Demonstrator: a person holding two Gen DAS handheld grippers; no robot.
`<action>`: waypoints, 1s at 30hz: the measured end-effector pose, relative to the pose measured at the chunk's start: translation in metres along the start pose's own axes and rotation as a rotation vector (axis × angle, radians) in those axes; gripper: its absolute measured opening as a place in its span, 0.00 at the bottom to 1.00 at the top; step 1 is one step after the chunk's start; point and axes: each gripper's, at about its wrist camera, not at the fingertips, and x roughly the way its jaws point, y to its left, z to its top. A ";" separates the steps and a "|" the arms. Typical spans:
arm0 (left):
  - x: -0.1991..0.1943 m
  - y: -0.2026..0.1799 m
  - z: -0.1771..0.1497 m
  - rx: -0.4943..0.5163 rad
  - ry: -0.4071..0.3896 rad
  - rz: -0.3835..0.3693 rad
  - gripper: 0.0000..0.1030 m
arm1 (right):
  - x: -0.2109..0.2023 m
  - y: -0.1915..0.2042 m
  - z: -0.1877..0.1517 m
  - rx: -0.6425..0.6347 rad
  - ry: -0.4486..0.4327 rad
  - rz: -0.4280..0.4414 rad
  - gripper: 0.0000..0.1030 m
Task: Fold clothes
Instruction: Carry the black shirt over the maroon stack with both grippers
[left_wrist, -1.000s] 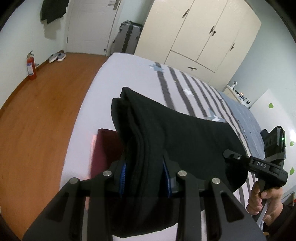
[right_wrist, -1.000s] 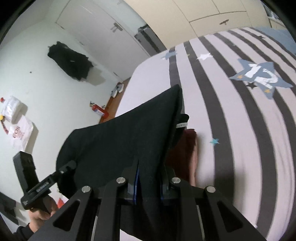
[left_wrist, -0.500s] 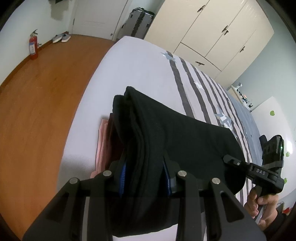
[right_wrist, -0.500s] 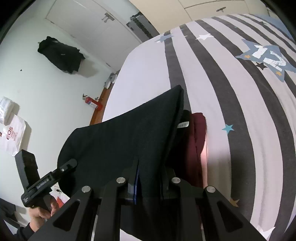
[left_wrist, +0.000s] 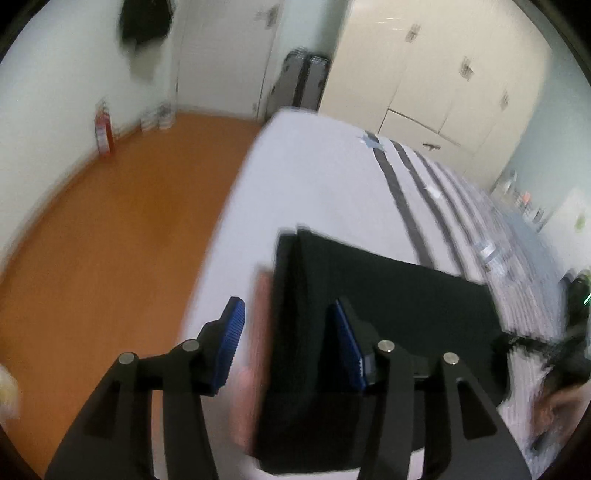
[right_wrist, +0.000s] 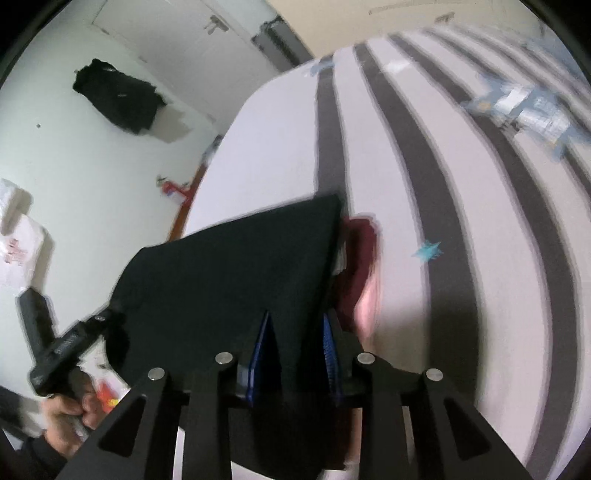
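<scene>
A folded black garment (left_wrist: 388, 295) lies on the striped bed (left_wrist: 314, 177), on top of a pink and maroon folded piece (left_wrist: 262, 295). My left gripper (left_wrist: 290, 332) is open and still opening. Its left pad stands clear of the cloth, and the garment's near edge lies between the jaws. My right gripper (right_wrist: 293, 350) is opening too, with the black garment (right_wrist: 240, 277) still between its blue pads, which show bare faces. The maroon piece (right_wrist: 360, 251) sticks out to the right under the black one. A hand (right_wrist: 62, 410) holds the left gripper's handle at the lower left.
The pile sits near the bed's left edge, with wooden floor (left_wrist: 110, 221) beyond. A red fire extinguisher (left_wrist: 103, 129), a suitcase (left_wrist: 306, 81) and cream wardrobes (left_wrist: 424, 74) stand along the walls. A dark garment (right_wrist: 118, 96) hangs on the white wall.
Both grippers' jaws have spread apart from the black garment. The garment has come down flat onto the pink and maroon piece. Both views are blurred by motion.
</scene>
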 end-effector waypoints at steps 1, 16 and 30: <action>0.004 -0.007 -0.003 0.045 0.003 0.017 0.42 | -0.004 0.003 0.001 -0.032 -0.026 -0.030 0.27; -0.001 -0.038 0.023 0.122 -0.068 0.034 0.11 | -0.018 0.028 0.009 -0.202 -0.216 -0.271 0.04; 0.077 -0.049 0.027 0.086 0.123 0.024 0.03 | 0.062 0.089 0.014 -0.310 -0.077 -0.209 0.00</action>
